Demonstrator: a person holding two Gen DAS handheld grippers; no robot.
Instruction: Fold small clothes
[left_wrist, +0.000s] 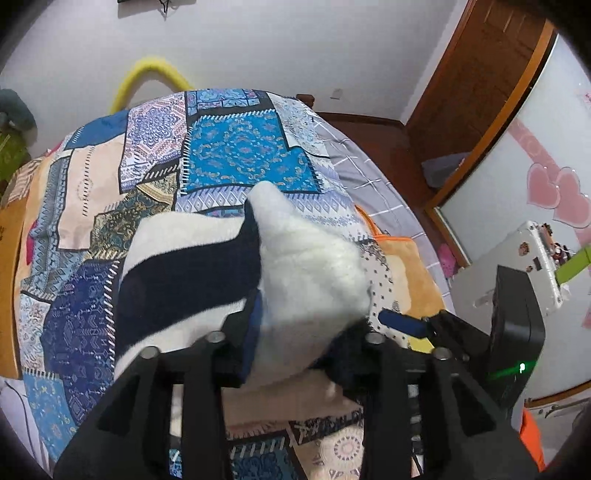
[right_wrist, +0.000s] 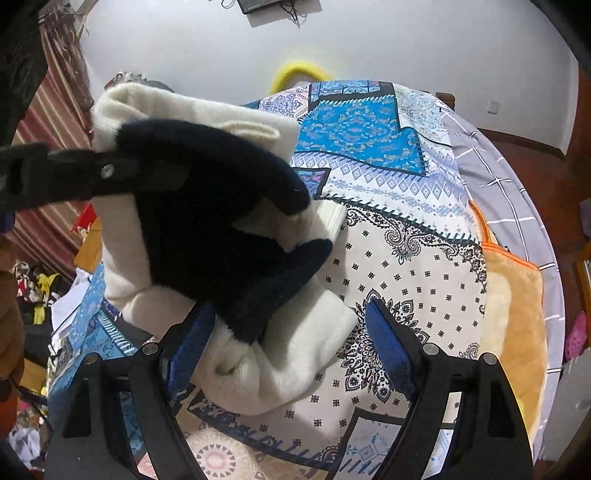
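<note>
Black claw arms filled the near edge of both views. Left claw (left_wrist: 317, 325) had a fold of the sweater (left_wrist: 207, 266) between its pads, lifting the white-and-navy knit off the bed (left_wrist: 240, 147), probably to carry that part over for a fold. Right claw (right_wrist: 284, 343) stood apart, its left pad beside the sweater's near hem (right_wrist: 280, 354), pressing nothing. Right of the sweater the quilt (right_wrist: 406, 266) lay bare as far as an orange blanket (right_wrist: 517, 314) at the bed's edge, leaving room to lay it flat.
</note>
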